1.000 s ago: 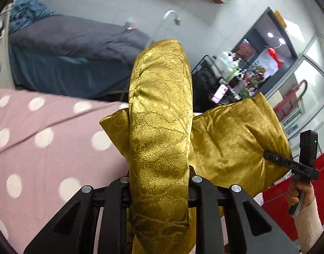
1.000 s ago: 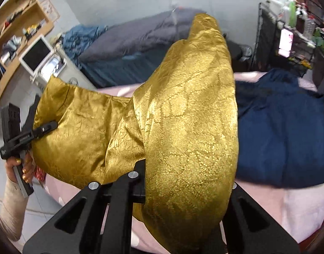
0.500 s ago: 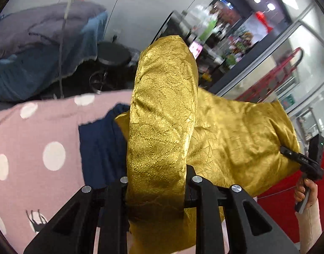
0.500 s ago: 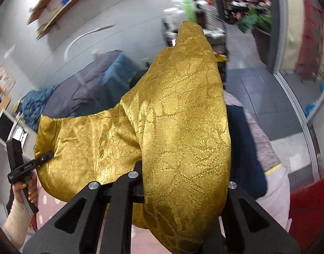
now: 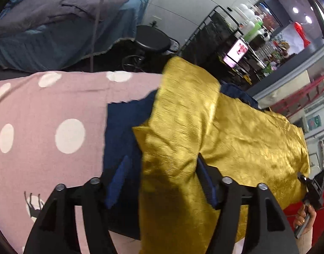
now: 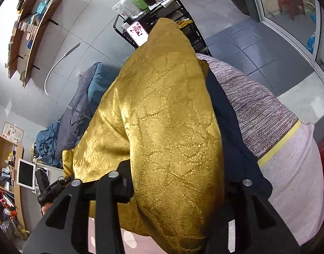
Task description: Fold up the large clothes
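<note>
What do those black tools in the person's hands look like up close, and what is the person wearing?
Each is matte black plastic. The left gripper has angular, triangular-braced fingers with silver screws and blue ribbed pads. The right gripper matches it, silver screws included; its pads are hidden. Seen from afar, the right gripper's pistol-like black handle shows a small green light, above a cream knitted sleeve.

Bare pink spotted blanket (image 5: pixel 45 110) lies open left of the navy garment (image 5: pixel 121 124); the gold cloth (image 5: pixel 242 139) covers the right side, black wire rack (image 5: pixel 206 42) crowding behind.
</note>
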Tool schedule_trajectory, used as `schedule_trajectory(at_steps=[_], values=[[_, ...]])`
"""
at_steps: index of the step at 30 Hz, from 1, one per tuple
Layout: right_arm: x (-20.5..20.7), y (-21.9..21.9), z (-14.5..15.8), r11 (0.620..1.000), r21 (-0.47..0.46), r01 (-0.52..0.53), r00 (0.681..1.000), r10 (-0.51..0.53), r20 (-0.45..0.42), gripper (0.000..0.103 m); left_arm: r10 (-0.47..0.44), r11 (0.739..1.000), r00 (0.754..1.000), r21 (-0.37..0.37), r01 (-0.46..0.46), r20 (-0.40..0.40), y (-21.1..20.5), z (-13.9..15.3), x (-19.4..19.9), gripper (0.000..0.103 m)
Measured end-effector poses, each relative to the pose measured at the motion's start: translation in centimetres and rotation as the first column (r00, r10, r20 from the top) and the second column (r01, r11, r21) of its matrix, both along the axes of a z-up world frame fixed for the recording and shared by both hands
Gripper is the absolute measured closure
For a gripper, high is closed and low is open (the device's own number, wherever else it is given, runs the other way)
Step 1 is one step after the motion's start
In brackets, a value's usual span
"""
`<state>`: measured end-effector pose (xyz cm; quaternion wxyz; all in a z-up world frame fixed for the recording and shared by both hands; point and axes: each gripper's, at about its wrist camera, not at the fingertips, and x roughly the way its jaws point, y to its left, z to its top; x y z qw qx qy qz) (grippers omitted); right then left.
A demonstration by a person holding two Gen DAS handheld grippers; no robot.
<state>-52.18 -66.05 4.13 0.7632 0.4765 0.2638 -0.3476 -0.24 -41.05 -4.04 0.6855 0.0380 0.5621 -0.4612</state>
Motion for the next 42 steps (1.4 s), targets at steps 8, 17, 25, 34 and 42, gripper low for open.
schedule_trajectory(at_steps=[8,17,25,34,42], values=[[-2.3,-0.2,0.1,0.993,0.049,0.108,0.991,-0.112,0.076,0.04,0.197,0.98,0.979,0.027,-0.199,0.06,5.7,1.2,3.3,0.024],[-9.5,-0.1,1.5,0.932,0.039,0.36,0.926,-0.362,0.105,0.038,0.293,0.951,0.955,0.089,-0.297,0.05,13.2,0.9,2.7,0.022],[-9.6,7.4,4.4,0.911,-0.118,0.395,0.909,-0.406,-0.095,0.038,0.048,0.98,0.981,0.182,-0.083,0.189,12.9,0.8,-4.0,0.011],[3.3,15.2,6.3,0.974,-0.222,0.041,0.918,-0.124,-0.378,0.038,-0.191,0.972,0.924,0.199,0.129,0.332,10.5,3.7,-11.3,0.007],[13.1,21.0,6.8,0.951,-0.252,-0.18,0.858,0.026,-0.513,0.021,-0.315,0.944,0.889,0.205,0.258,0.332,8.2,6.1,-14.5,0.007]])
